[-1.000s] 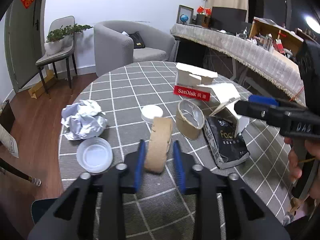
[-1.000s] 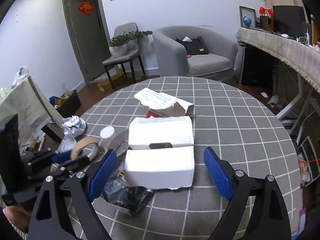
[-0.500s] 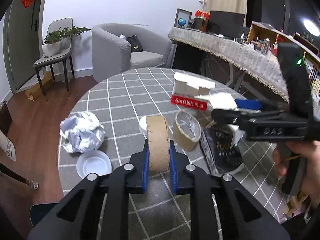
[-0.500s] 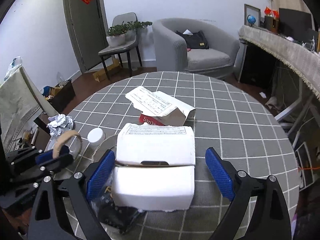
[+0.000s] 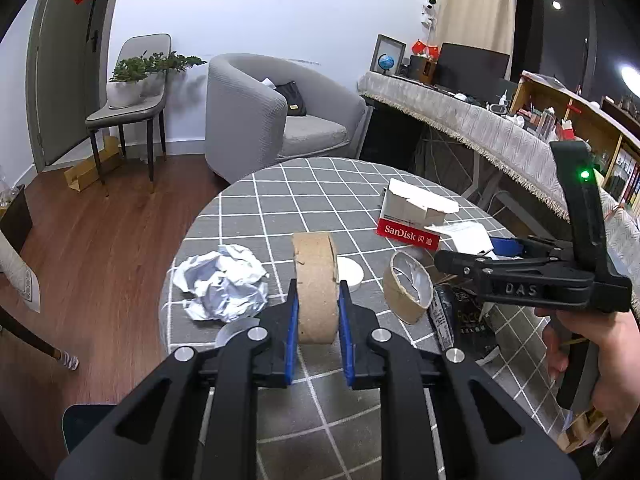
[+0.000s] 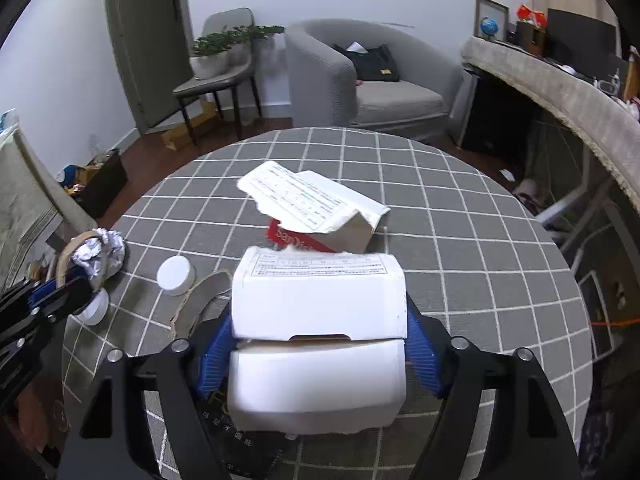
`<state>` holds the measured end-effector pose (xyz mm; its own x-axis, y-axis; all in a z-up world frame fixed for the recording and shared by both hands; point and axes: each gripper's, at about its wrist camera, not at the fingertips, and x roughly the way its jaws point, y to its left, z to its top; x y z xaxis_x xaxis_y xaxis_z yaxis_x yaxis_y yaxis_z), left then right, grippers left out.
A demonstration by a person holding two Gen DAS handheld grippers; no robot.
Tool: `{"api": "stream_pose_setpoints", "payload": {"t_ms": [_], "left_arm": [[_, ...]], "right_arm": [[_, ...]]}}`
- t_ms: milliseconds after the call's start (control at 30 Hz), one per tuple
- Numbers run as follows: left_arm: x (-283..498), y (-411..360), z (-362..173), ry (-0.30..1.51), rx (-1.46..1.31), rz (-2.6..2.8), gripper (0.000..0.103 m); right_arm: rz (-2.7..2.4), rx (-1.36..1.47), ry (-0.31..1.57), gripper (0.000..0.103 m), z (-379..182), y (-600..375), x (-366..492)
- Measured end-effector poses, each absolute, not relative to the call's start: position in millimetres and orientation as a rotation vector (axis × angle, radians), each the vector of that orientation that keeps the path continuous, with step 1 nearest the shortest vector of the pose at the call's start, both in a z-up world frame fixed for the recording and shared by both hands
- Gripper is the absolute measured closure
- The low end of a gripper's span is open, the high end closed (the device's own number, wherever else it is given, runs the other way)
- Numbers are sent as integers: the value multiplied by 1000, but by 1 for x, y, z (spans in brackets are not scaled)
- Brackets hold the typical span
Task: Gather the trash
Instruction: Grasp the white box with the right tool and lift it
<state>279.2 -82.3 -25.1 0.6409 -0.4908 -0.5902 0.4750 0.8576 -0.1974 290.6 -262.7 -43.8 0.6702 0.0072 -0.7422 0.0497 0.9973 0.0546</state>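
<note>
The left gripper (image 5: pixel 316 316), open around the cardboard tape core (image 5: pixel 315 284) a second ago, is now clenched on it and carries it clear of the table (image 5: pixel 280 200), above the crumpled paper (image 5: pixel 224 282). On the right, the right gripper (image 6: pixel 318 344) has just been closing, its blue pads now pressing the sides of the white box (image 6: pixel 318 332), which seems to rest on the black bag. I judge both pieces secured and ready to go to the bin.

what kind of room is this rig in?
Probably a home living room doubling as an office: grey armchair, round table with checked cloth, and a long desk carrying a monitor and small globe.
</note>
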Motion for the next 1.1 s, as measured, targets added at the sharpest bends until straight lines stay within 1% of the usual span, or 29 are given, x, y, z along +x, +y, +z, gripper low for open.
{"api": "stream_pose_setpoints", "payload": {"t_ms": [267, 633, 1100], "left_arm": [[269, -61, -13, 659, -26, -527, 84], [262, -8, -1, 644, -70, -447, 84], [255, 50, -10, 691, -54, -337, 84]], "right_arm": [[8, 66, 799, 27, -24, -238, 288], [6, 53, 706, 27, 5, -208, 281], [182, 45, 671, 27, 21, -133, 288]]}}
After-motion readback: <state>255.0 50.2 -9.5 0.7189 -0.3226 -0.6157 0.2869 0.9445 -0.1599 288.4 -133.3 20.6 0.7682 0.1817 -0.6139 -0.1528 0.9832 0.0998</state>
